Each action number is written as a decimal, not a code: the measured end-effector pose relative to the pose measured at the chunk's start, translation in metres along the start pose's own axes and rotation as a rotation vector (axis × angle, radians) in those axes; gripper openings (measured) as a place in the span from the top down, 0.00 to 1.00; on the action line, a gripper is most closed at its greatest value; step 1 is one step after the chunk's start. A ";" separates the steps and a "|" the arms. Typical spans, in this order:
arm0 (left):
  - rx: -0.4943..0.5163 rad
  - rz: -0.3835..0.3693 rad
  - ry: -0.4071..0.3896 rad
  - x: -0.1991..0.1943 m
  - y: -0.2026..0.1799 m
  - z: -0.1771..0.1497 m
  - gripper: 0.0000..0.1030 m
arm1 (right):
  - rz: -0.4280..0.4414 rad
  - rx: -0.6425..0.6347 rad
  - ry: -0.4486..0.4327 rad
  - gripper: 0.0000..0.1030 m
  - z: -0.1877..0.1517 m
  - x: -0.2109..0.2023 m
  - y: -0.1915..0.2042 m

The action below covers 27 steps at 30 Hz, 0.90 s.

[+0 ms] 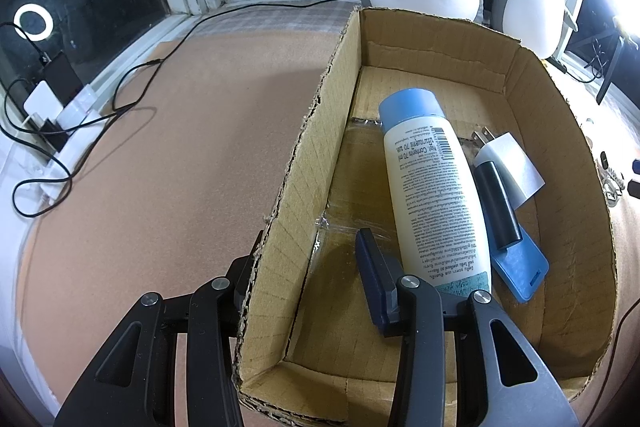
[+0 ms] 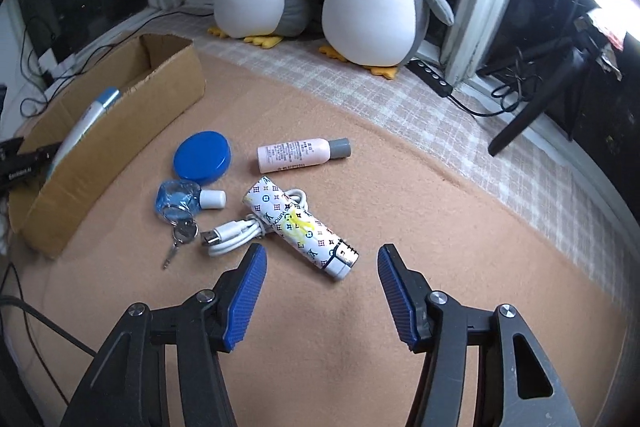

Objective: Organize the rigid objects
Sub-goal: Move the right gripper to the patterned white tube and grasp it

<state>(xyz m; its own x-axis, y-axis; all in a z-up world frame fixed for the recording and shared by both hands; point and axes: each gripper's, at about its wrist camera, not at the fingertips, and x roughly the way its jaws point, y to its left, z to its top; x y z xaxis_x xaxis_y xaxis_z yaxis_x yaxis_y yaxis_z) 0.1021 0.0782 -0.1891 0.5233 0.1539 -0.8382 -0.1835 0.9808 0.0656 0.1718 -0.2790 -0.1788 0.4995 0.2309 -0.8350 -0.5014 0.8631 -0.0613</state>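
Plainly "Net Contents 70 ml" on bottle.

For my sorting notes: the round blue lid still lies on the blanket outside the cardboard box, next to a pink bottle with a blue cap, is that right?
Not quite. The round blue lid does lie on the blanket outside the cardboard box, next to the pink bottle, but that bottle's cap is grey, not blue. The right wrist view shows it.

L tongs clamped, R tongs agape
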 end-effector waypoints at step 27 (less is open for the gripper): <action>0.008 0.018 0.016 0.000 -0.005 0.004 0.60 | 0.178 -0.171 0.049 0.73 0.015 0.042 0.002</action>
<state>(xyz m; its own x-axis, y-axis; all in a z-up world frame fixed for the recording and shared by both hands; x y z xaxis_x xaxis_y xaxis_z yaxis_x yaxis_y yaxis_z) 0.1061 0.0741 -0.1878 0.5068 0.1701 -0.8451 -0.1861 0.9788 0.0854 0.2022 -0.2605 -0.2058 0.3600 0.3465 -0.8662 -0.6927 0.7212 0.0006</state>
